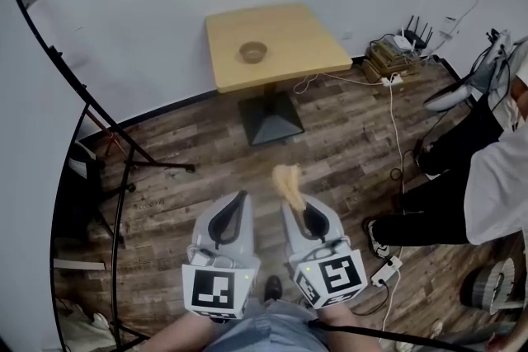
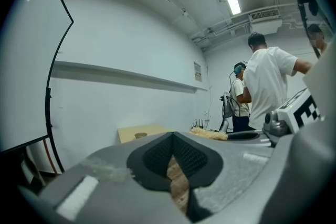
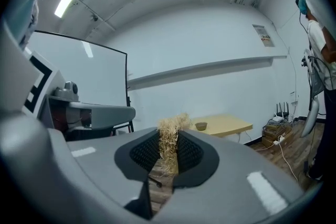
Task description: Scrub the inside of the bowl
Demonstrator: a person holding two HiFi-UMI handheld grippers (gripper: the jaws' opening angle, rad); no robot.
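A small brown bowl (image 1: 253,52) stands alone on a square wooden table (image 1: 305,41) far ahead; it shows tiny in the left gripper view (image 2: 140,135) and the right gripper view (image 3: 201,125). My right gripper (image 1: 301,208) is shut on a tan fibrous scrubber (image 1: 286,181), whose straw-like tuft (image 3: 169,139) sticks up from between the jaws. My left gripper (image 1: 238,200) is shut with nothing in it, held beside the right one. Both are held close to my body, far from the table.
The table's black pedestal base (image 1: 270,118) stands on wood-plank floor. A person in a white shirt (image 1: 495,177) stands at the right. Cables, a power strip (image 1: 384,269) and a router (image 1: 412,37) lie at the right; a black stand (image 1: 124,169) is at the left.
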